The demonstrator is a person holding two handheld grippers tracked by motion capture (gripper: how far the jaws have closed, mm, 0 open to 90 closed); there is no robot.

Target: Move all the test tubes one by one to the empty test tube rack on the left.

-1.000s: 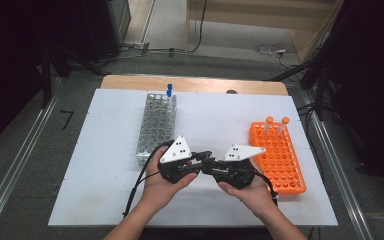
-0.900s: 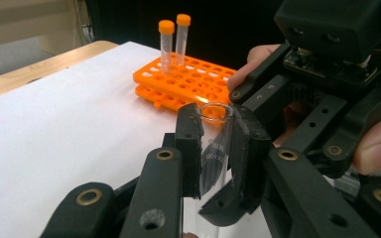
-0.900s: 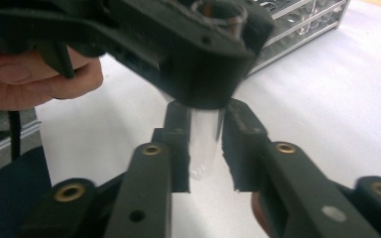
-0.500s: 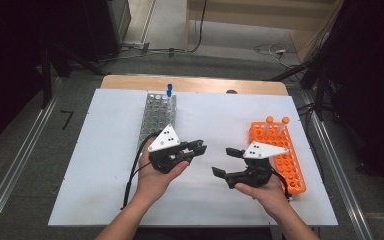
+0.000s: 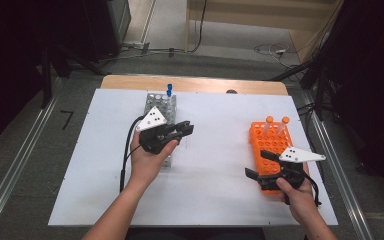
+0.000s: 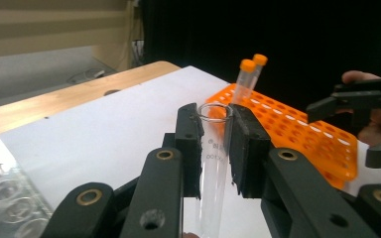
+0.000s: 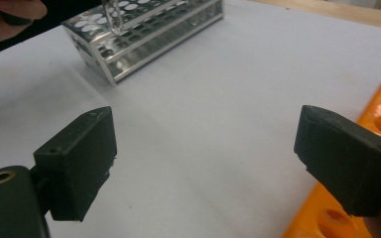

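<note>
My left gripper (image 5: 189, 127) is shut on a clear uncapped test tube (image 6: 213, 163), held upright just right of the clear rack (image 5: 161, 107). The tube's rounded bottom (image 7: 111, 17) hangs above that rack (image 7: 149, 29). My right gripper (image 5: 256, 164) hovers at the near left corner of the orange rack (image 5: 272, 145). Its jaws have just been opening and stand wide apart with nothing between them (image 7: 206, 168). Two orange-capped tubes (image 5: 275, 124) stand at the orange rack's far end. A blue-capped tube (image 5: 169, 90) stands at the clear rack's far end.
A white mat (image 5: 215, 190) covers the table, with a wooden strip (image 5: 195, 84) along its far edge. In the left gripper view, the orange rack (image 6: 297, 134) and my right gripper (image 6: 372, 124) lie beyond the held tube.
The two grippers, close together at the middle a second ago, have drawn apart. The right one went right to the orange rack and opened. The left one moved back and left with the tube.
</note>
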